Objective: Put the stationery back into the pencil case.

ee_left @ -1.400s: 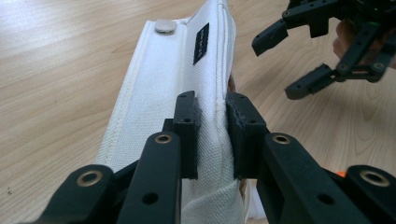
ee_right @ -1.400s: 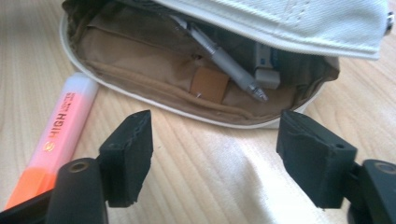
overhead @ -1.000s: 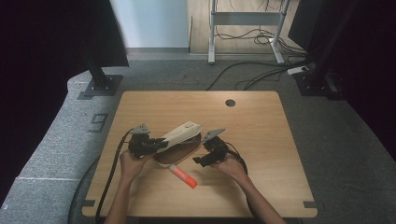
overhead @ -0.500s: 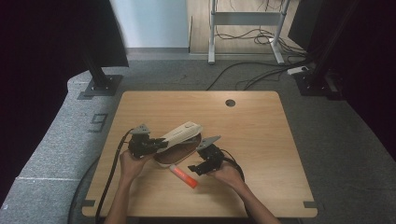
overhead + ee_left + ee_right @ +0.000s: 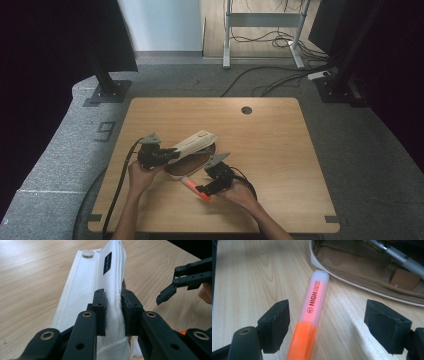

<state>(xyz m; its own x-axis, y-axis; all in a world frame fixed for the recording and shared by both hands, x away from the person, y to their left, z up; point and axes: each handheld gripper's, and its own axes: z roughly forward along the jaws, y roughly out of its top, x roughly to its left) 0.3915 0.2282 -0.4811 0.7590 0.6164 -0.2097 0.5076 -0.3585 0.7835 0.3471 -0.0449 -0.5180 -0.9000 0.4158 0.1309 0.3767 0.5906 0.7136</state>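
Note:
A white canvas pencil pouch lies open on the wooden table, its brown inside facing up. My left gripper is shut on the raised white flap, with both pads pinching the fabric edge. An orange highlighter with a pale cap lies on the table just in front of the pouch. My right gripper is open and straddles the highlighter, one pad on each side and neither touching it. In the high view the right gripper sits over the highlighter's orange end.
Pens lie inside the pouch. A round cable hole sits near the table's far edge. The right gripper hovers close to the right of the flap. Cables trail from both grippers toward the near edge.
My right gripper has moved toward the near edge and slightly left, coming down over the highlighter. The left gripper and the pouch flap have stayed put.

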